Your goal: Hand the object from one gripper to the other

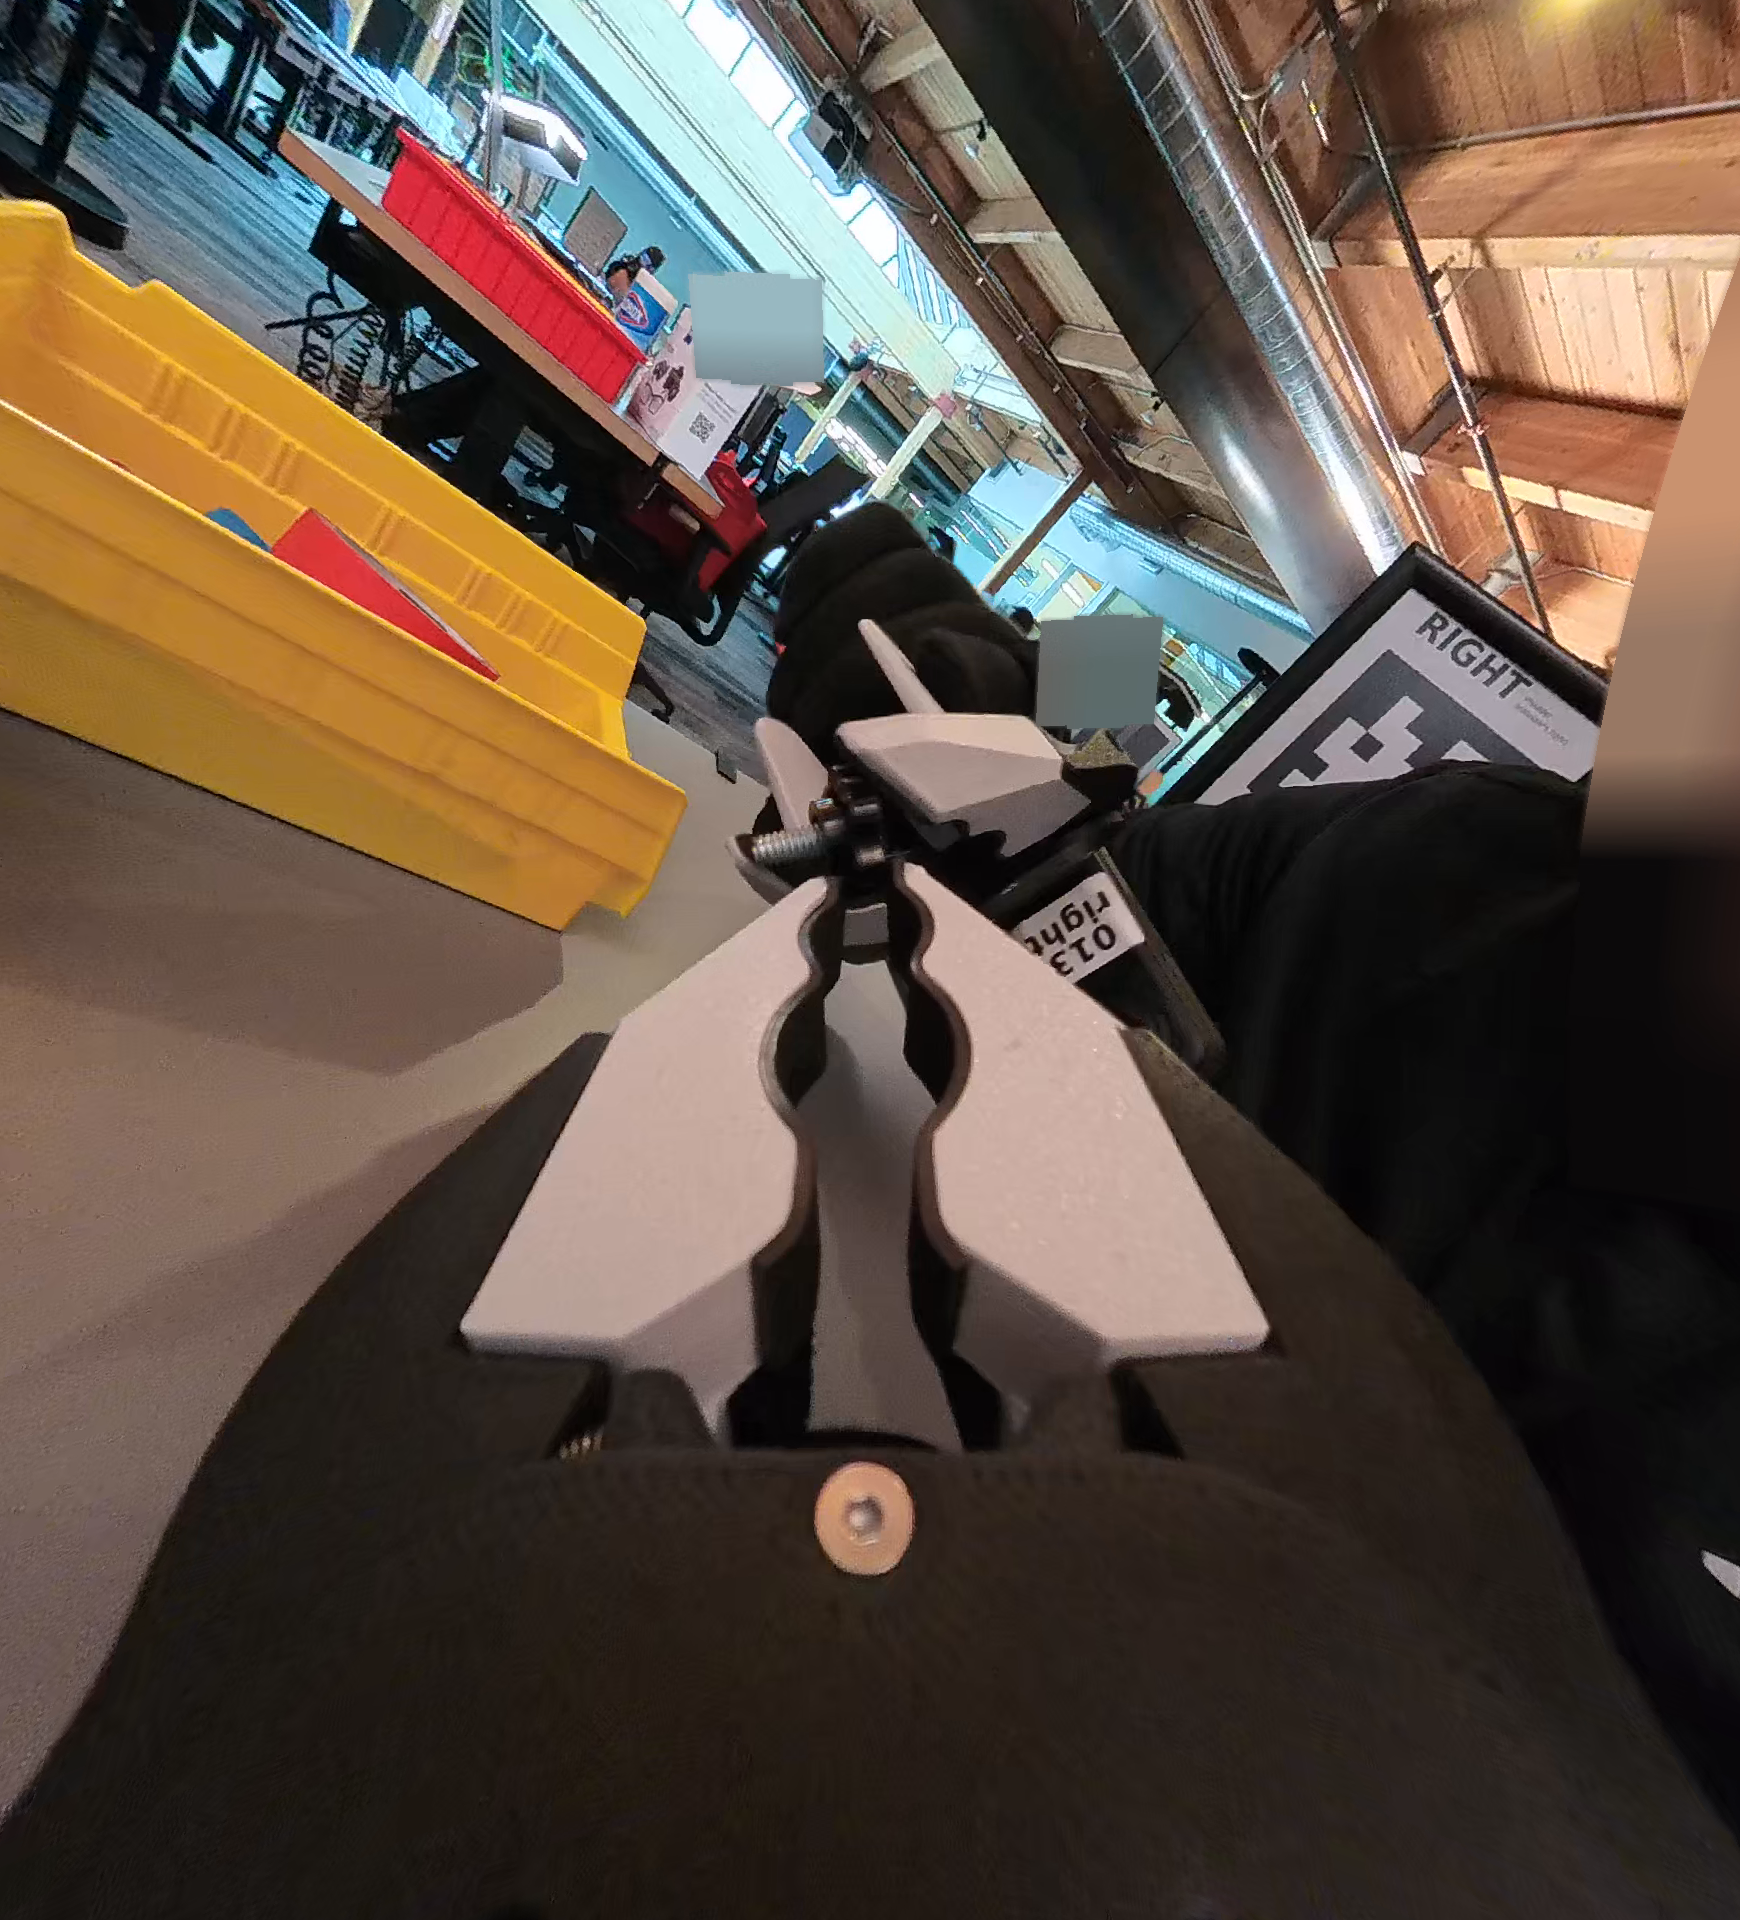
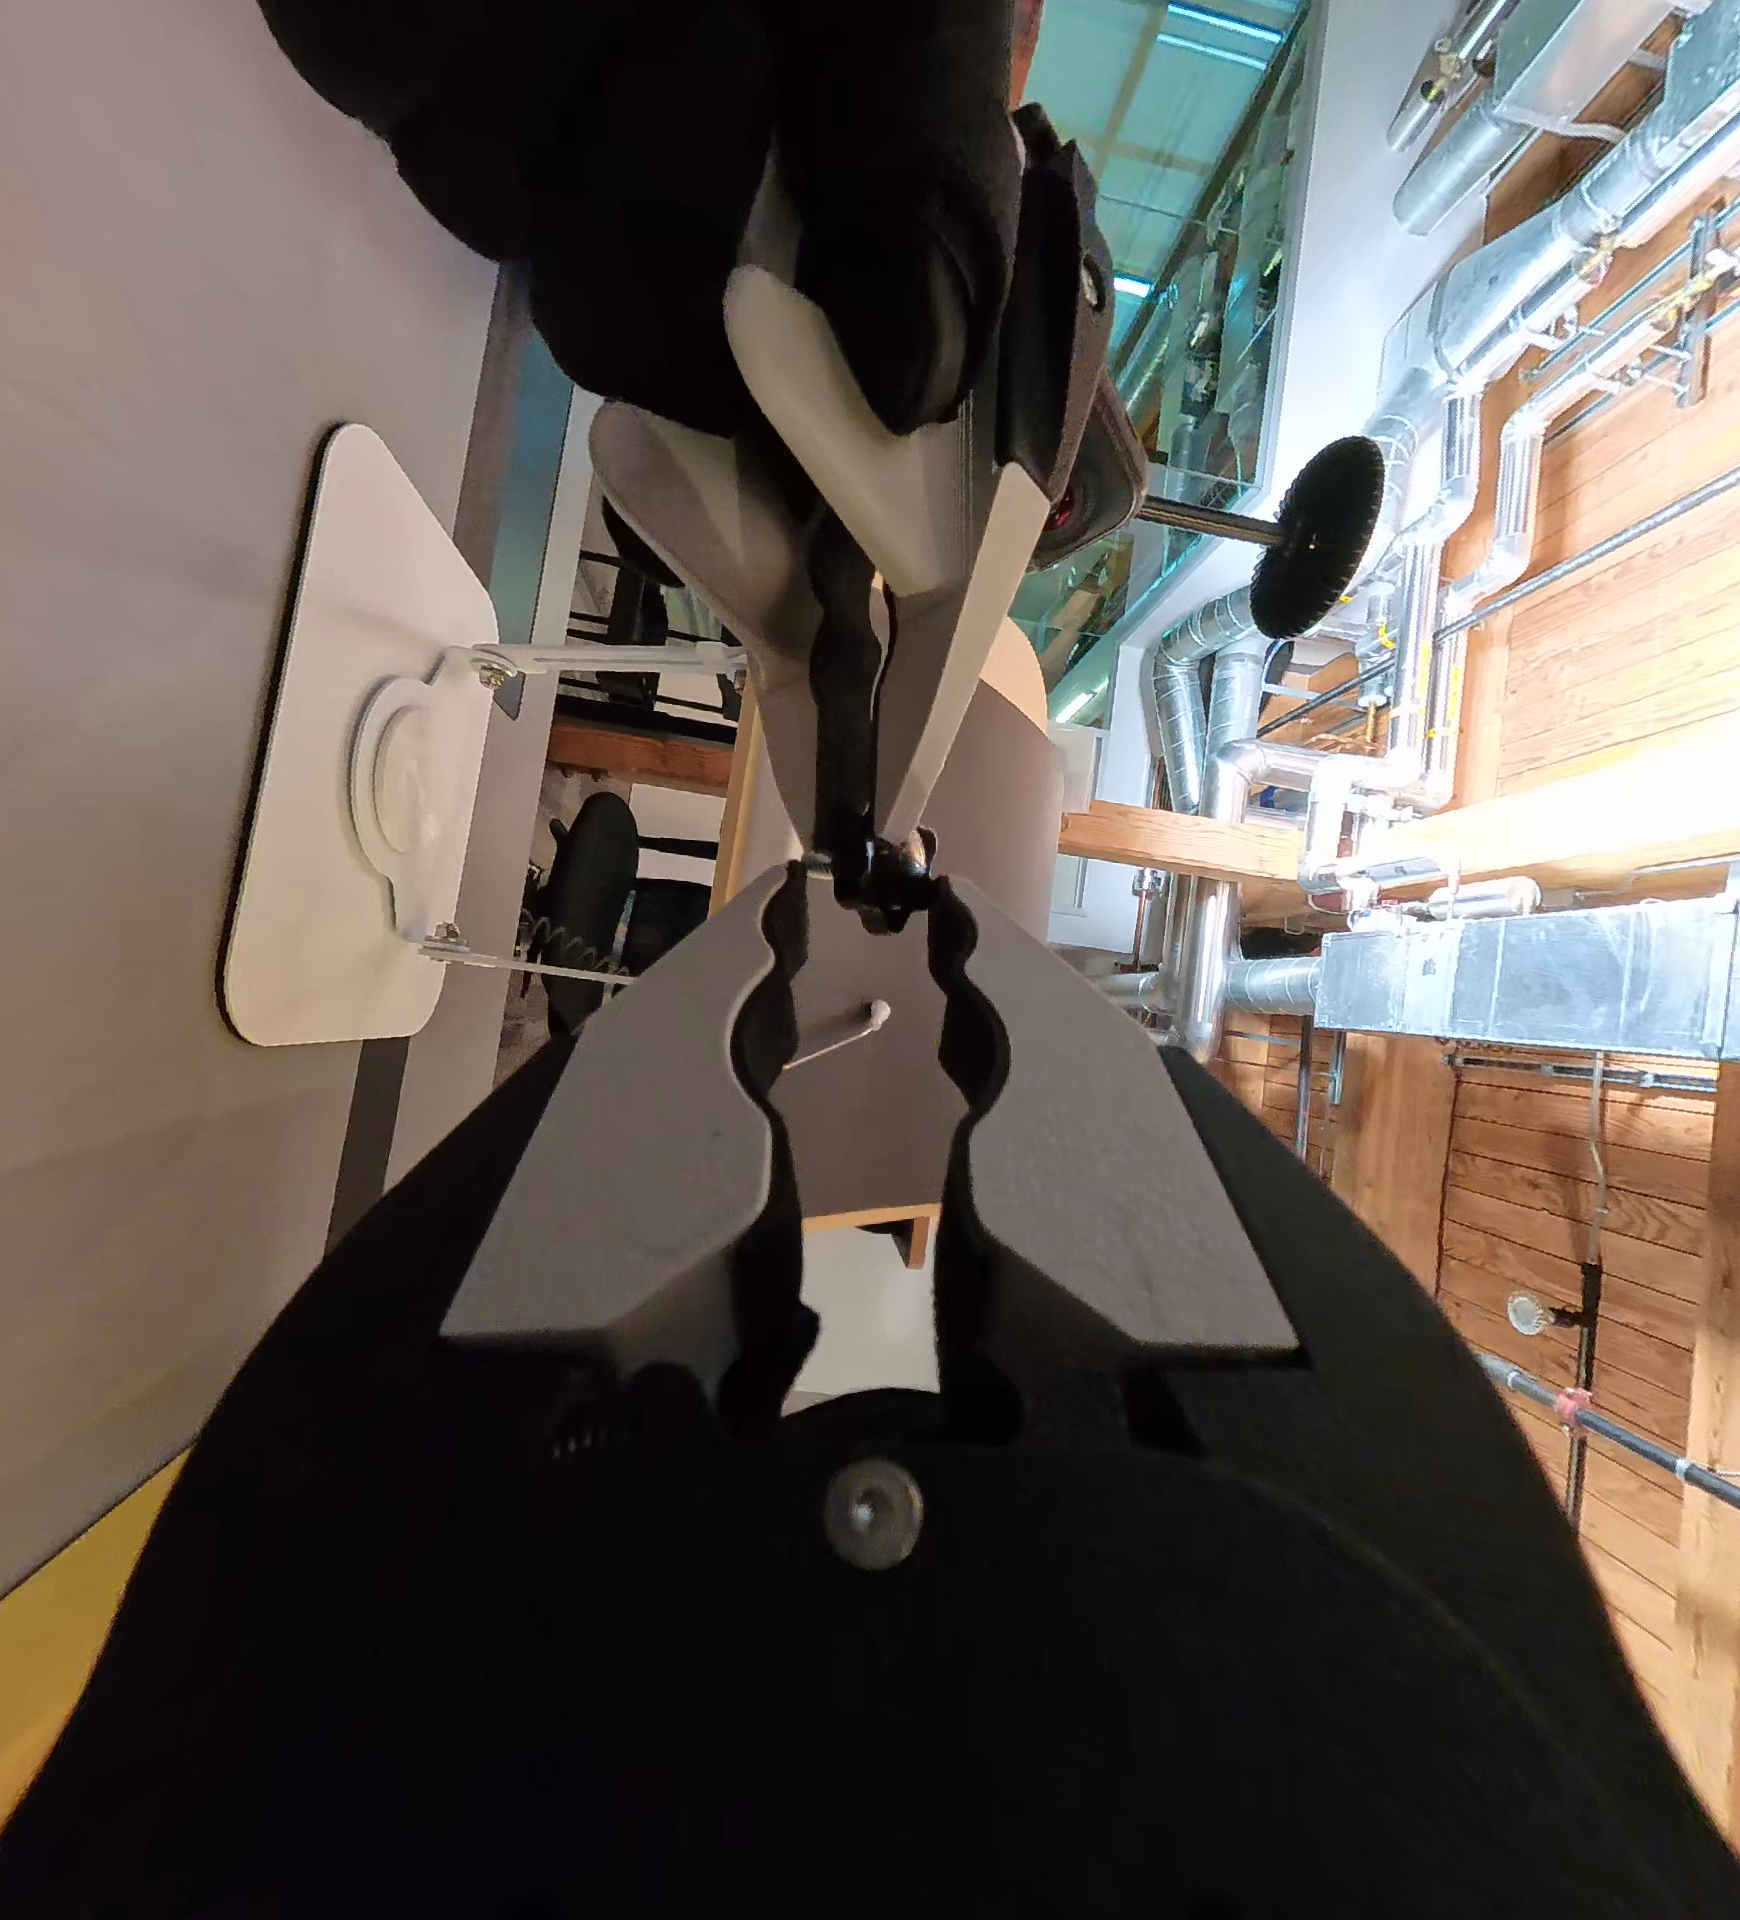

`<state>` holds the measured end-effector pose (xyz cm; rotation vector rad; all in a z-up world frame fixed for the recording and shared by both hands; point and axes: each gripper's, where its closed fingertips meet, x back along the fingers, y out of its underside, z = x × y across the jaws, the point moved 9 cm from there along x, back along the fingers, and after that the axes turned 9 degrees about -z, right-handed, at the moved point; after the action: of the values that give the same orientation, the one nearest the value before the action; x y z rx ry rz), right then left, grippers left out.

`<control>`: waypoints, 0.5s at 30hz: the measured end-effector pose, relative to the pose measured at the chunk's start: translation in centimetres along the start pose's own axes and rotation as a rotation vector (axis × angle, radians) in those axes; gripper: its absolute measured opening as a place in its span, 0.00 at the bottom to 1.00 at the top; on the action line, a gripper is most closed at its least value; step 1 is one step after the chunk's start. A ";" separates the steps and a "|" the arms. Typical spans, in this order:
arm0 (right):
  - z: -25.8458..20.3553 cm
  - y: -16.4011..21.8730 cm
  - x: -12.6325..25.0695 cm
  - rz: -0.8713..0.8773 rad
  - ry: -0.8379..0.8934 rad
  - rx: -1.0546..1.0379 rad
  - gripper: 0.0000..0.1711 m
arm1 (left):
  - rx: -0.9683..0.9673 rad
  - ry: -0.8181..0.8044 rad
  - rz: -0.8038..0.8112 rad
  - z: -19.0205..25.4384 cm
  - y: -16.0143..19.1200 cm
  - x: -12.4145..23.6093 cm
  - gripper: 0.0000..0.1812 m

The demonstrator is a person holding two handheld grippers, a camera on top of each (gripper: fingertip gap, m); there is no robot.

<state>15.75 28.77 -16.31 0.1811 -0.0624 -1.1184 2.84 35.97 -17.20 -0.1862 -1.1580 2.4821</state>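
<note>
A: Where is the object?

B: It is a small black knob on a threaded screw [image 1: 824,826], caught between both sets of fingertips, just past the near corner of the yellow bin [image 1: 253,582]. In the left wrist view the left gripper [image 1: 861,899] has its grey fingers nearly together, the tips pinching the knob's lower part.

A: And the other one?

B: The right gripper [image 1: 871,774] meets it from beyond, lying crosswise above the left tips, its fingers on either side of the knob; the screw's bare thread sticks out toward the bin. A black-gloved hand [image 1: 876,613] holds it from behind.

A: Does the right wrist view agree?

B: There the right gripper [image 2: 871,883] is narrowed on the knob [image 2: 881,873] at its tips, and the left gripper [image 2: 845,790] reaches down from above, fingers pressed close around it, held in a dark-gloved hand [image 2: 689,187]. Both appear to grip it at once.

A: What about tilt?

B: The views are rolled differently, so the two grippers are turned against each other.
</note>
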 end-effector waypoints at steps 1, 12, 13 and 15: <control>0.0 0.0 0.0 -0.001 0.000 -0.003 0.12 | -0.004 -0.008 0.001 0.0 0.0 0.0 0.03; -0.2 0.8 -0.1 -0.021 -0.076 -0.150 0.12 | -0.035 -0.110 0.004 -0.1 -0.5 0.4 0.18; -0.2 1.1 -0.2 -0.028 -0.096 -0.176 0.12 | -0.057 -0.156 -0.007 -0.2 -0.5 0.5 0.21; -0.2 1.6 -0.5 -0.034 -0.179 -0.261 0.11 | -0.142 -0.273 -0.049 -0.1 -0.6 0.6 0.24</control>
<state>16.97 29.88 -16.21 -0.1512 -0.0721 -1.1629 2.51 36.60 -16.79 0.1458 -1.4307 2.4368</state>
